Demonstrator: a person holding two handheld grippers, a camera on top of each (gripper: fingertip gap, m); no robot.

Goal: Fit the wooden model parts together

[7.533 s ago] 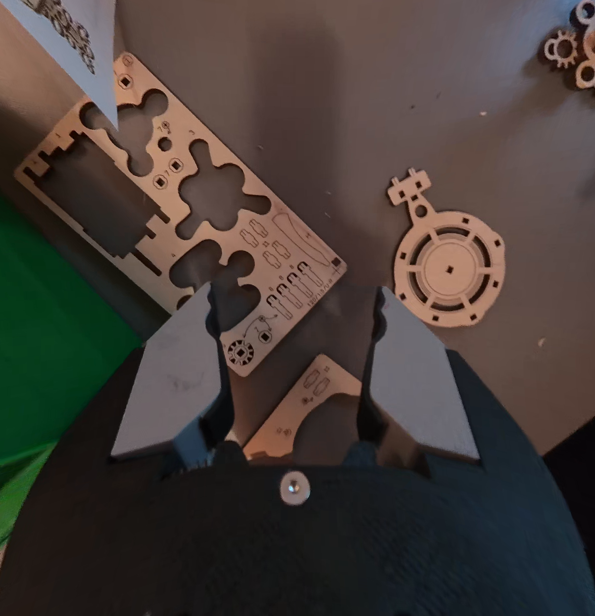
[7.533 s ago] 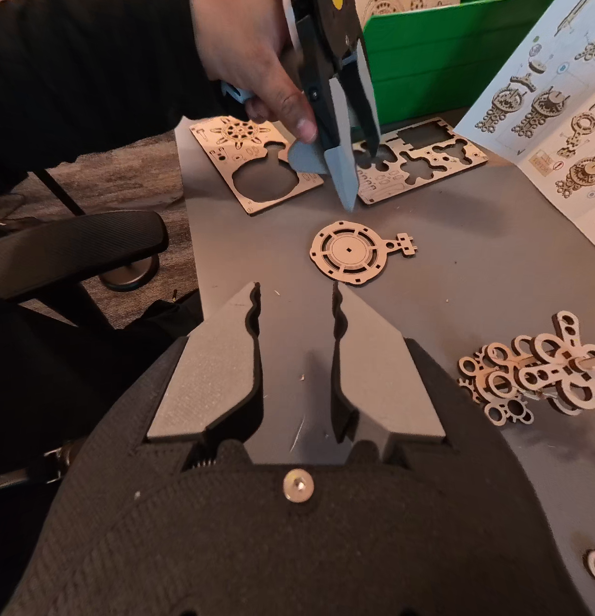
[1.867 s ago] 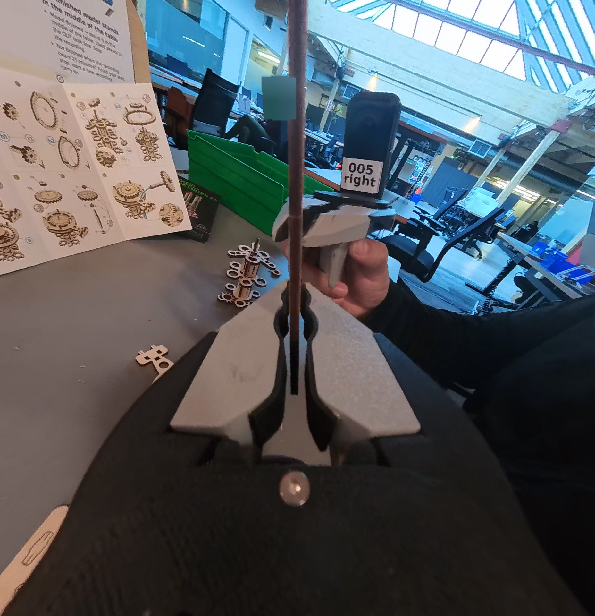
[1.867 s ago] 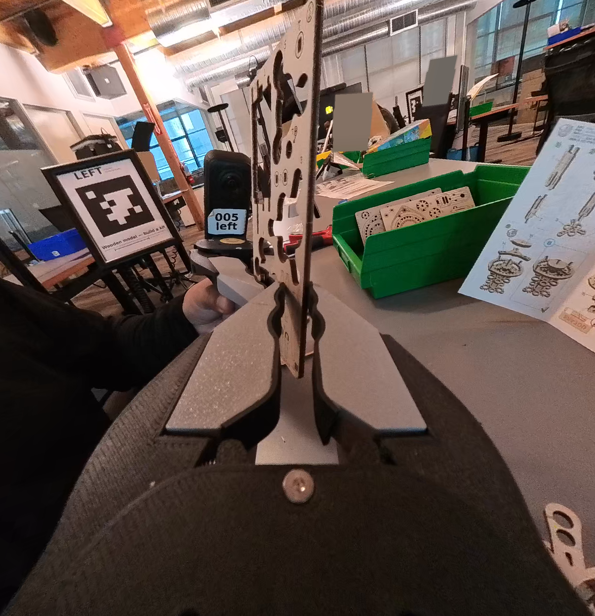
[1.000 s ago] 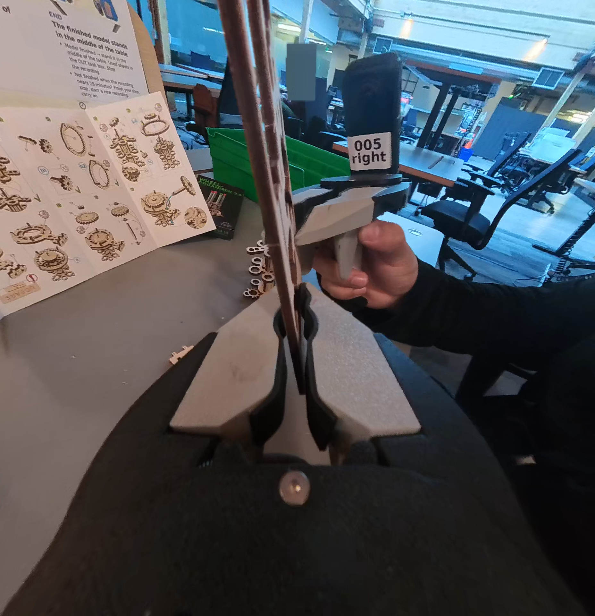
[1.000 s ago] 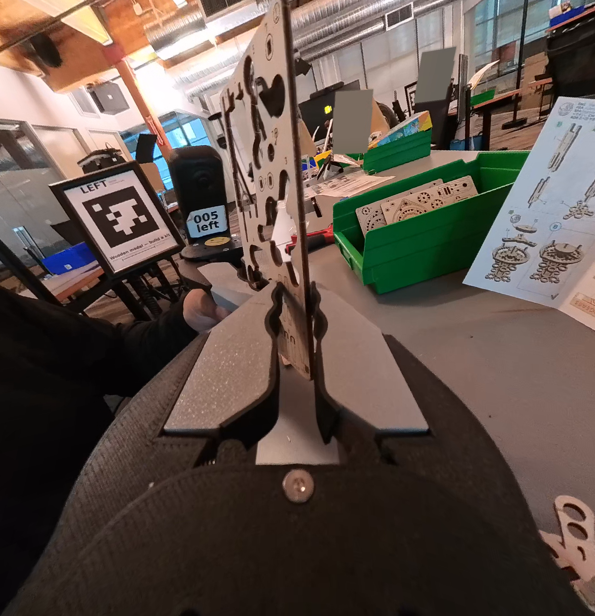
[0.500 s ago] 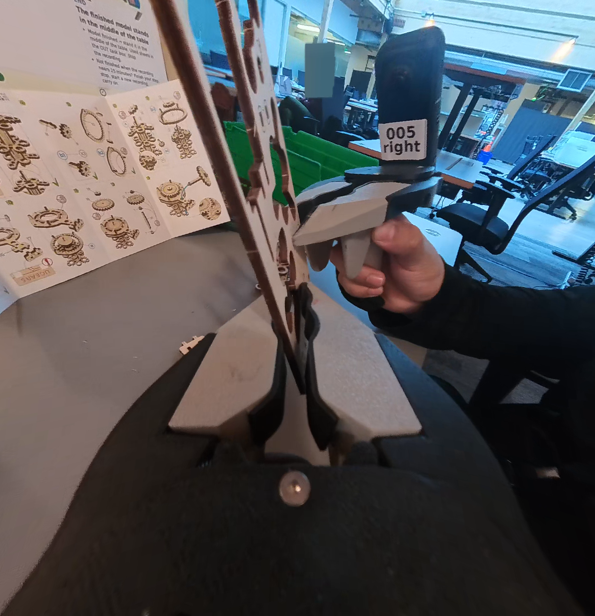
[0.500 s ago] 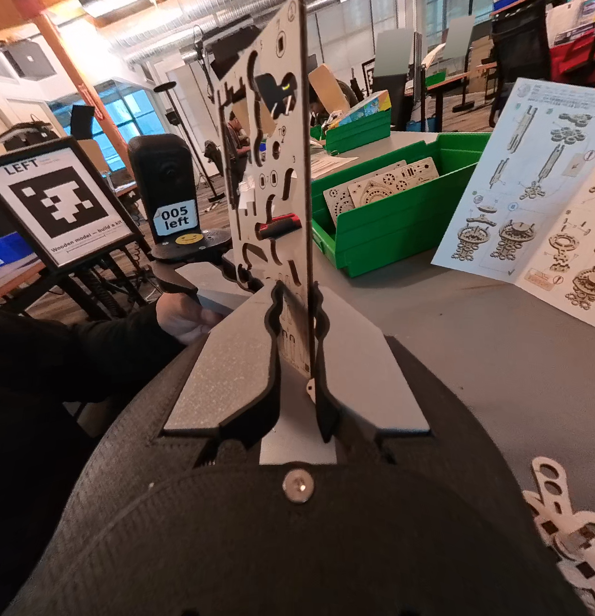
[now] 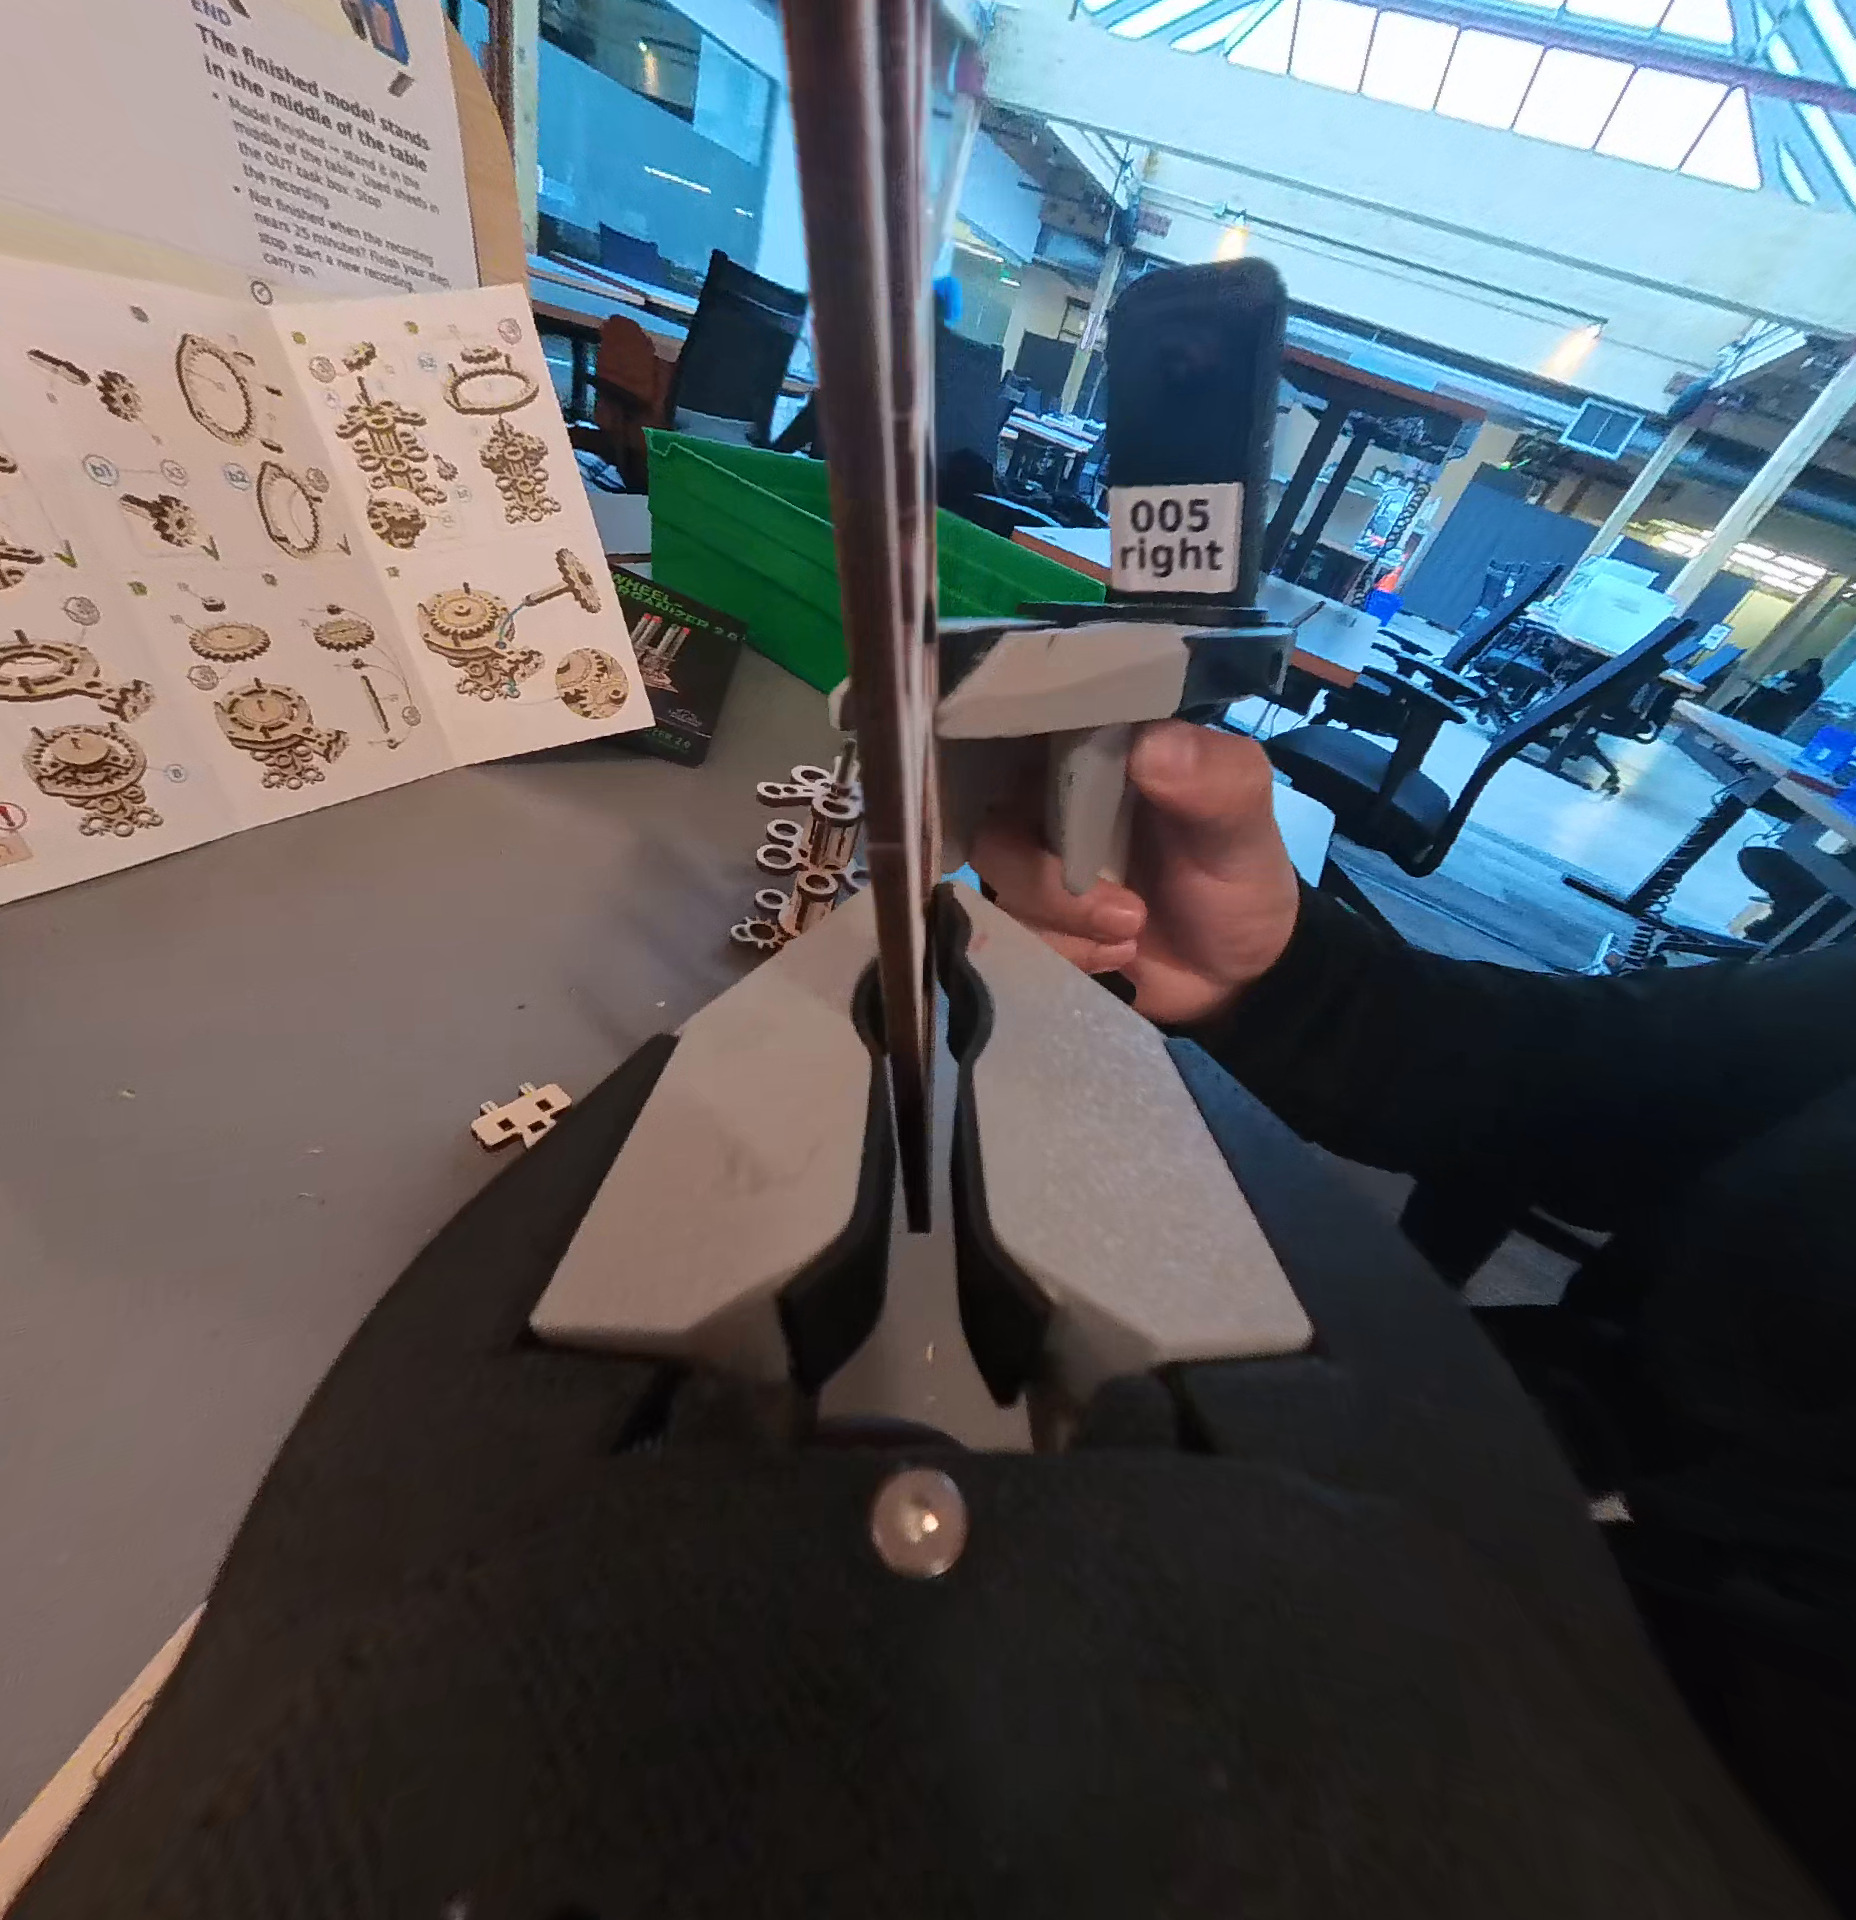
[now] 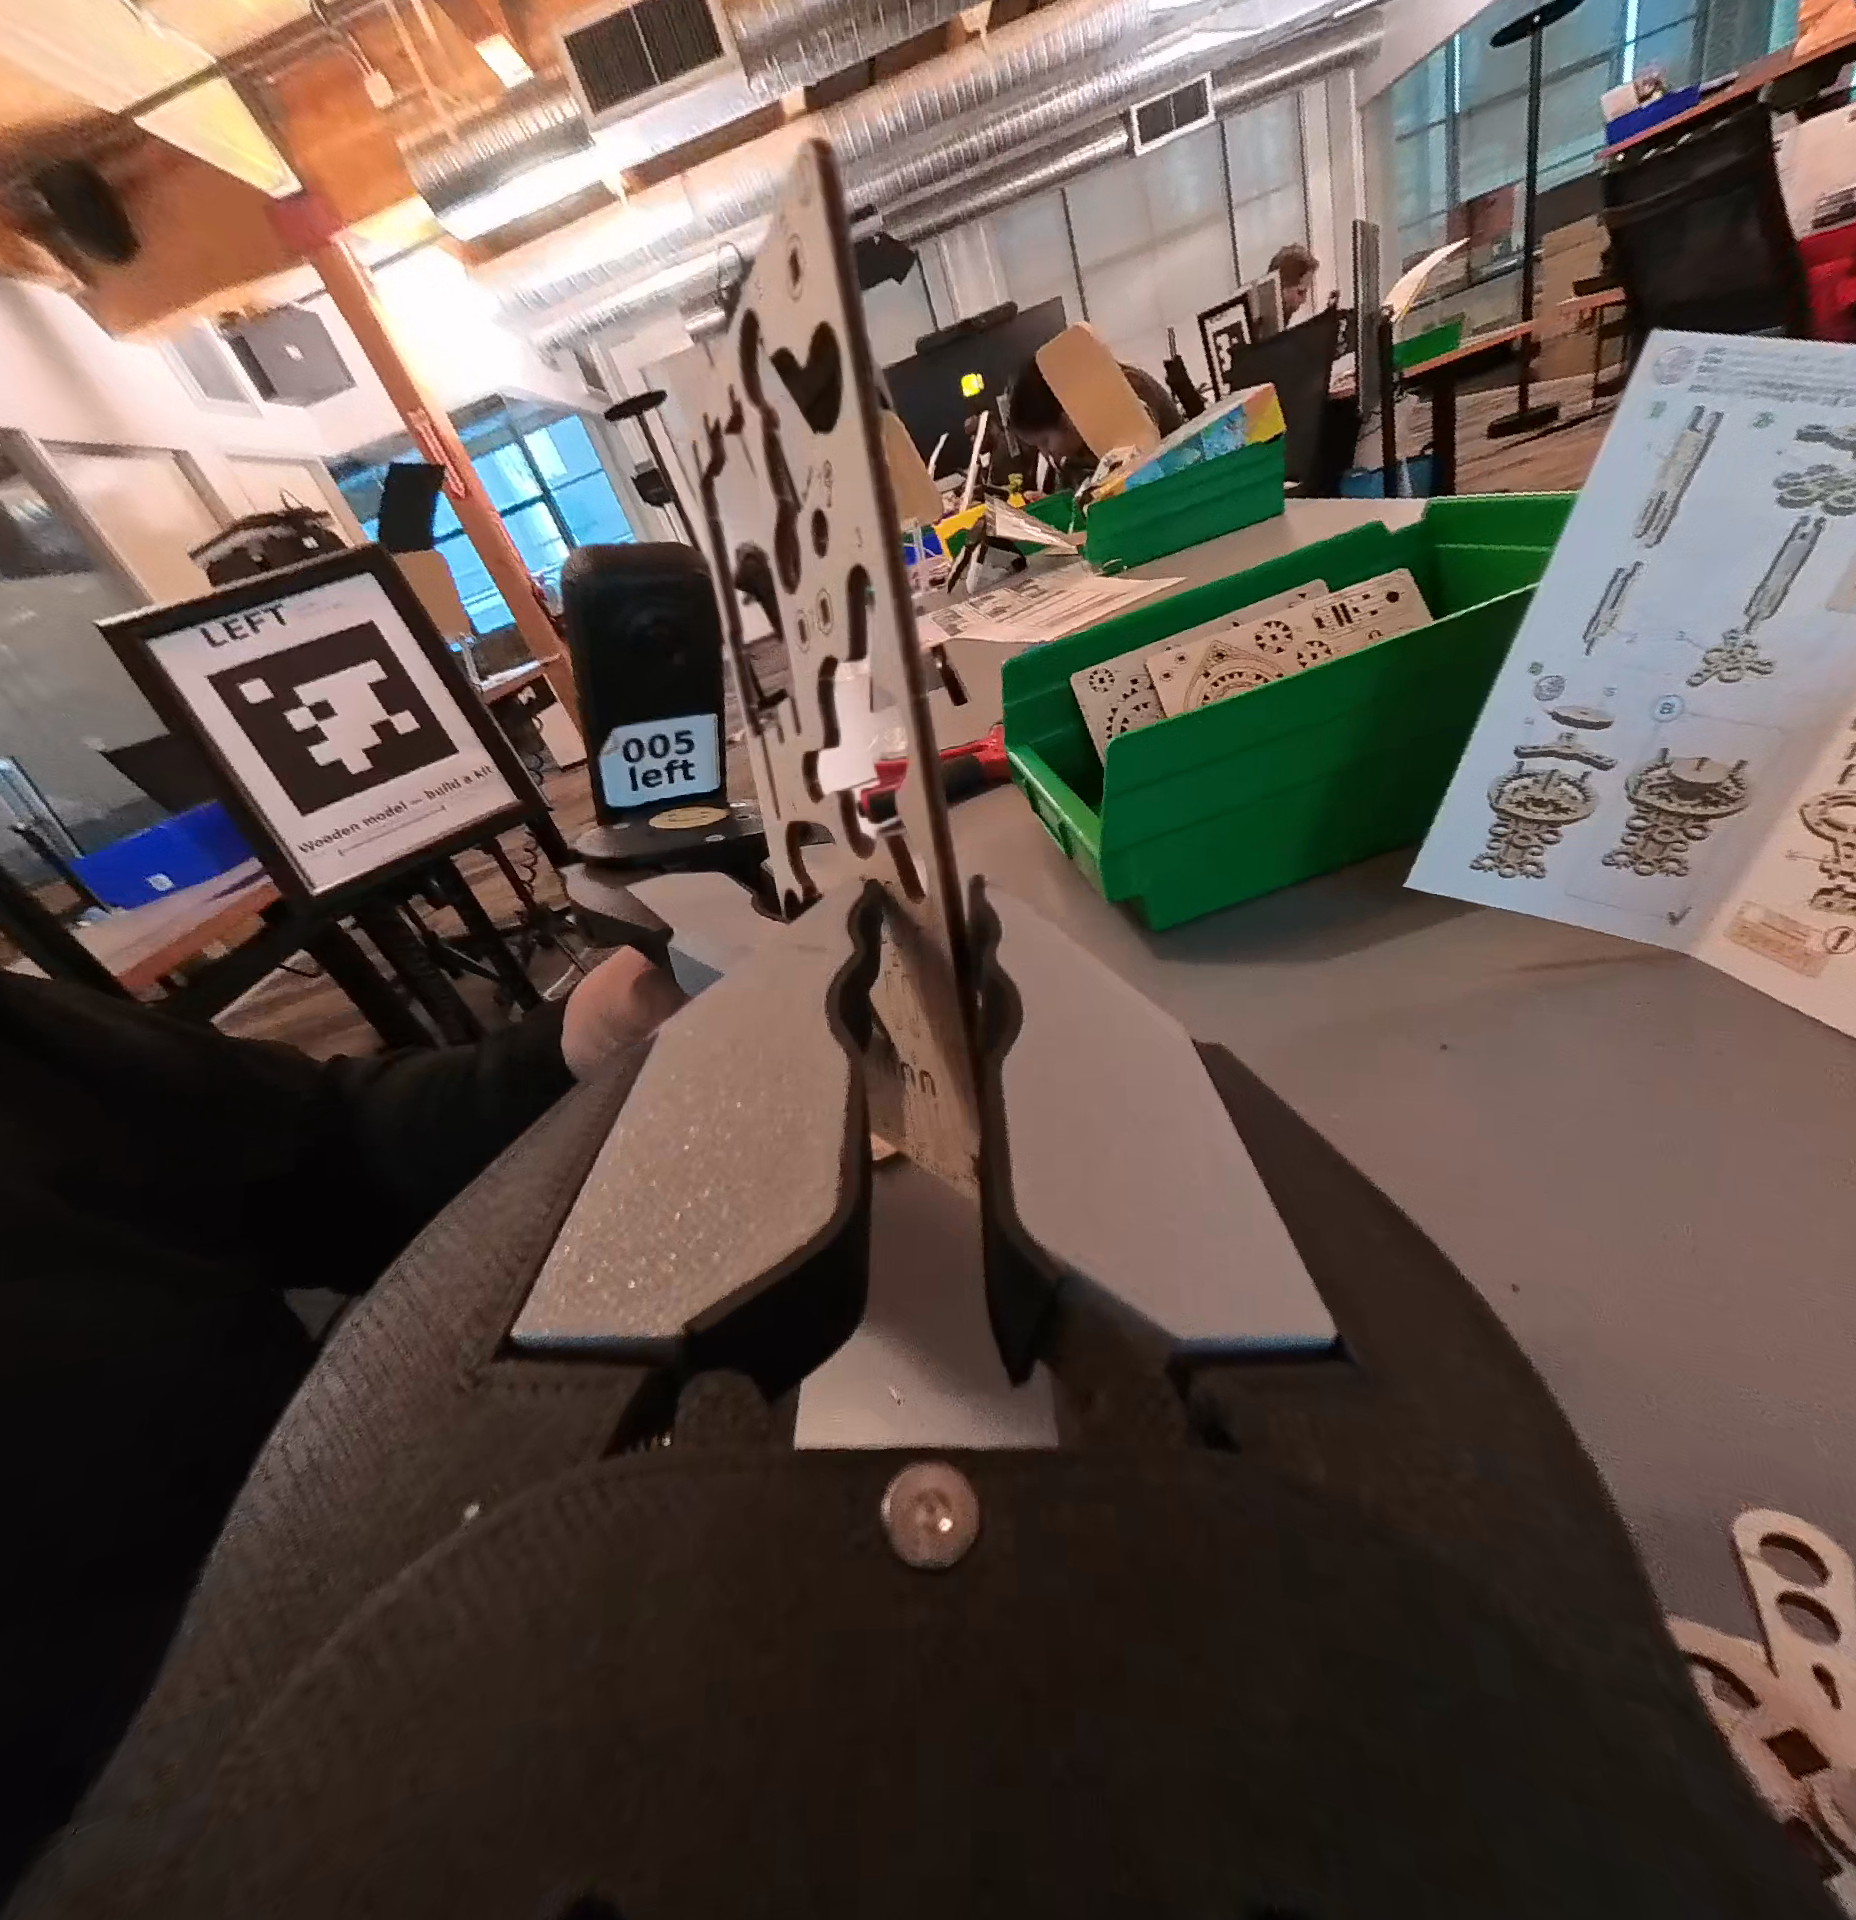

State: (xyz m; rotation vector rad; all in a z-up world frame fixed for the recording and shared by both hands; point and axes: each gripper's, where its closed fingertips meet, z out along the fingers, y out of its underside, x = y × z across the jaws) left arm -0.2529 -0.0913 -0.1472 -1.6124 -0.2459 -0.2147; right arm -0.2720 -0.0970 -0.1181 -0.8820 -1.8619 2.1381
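The wooden parts sheet (image 10: pixel 851 665) stands upright above the grey table (image 10: pixel 1423 1091), pinched at opposite edges by both grippers. In the right wrist view its lower corner sits between the fingers of the right gripper (image 10: pixel 919 925), with the sheet's cut-out face turned a little to the left and its thin edge rising from the fingertips. In the left wrist view the same sheet is seen edge-on as a dark vertical strip running up from between the fingers of the left gripper (image 9: pixel 924 914), whose jaws are closed on it.

Both grippers are held level, pointing toward each other across the sheet. The person's right hand (image 9: pixel 1173 873) wraps the far gripper's handle in the left view; the left hand (image 10: pixel 617 1003) shows just behind the sheet in the right view. The right jaws are likewise clamped on the sheet.

On the table, a partly built wooden assembly (image 9: pixel 810 842) stands near the sheet, and a small loose wooden piece (image 9: pixel 519 1114) lies close to the left gripper. An instruction leaflet (image 9: pixel 280 561) stands along the far edge beside a green bin (image 10: pixel 1267 748) holding more sheets.
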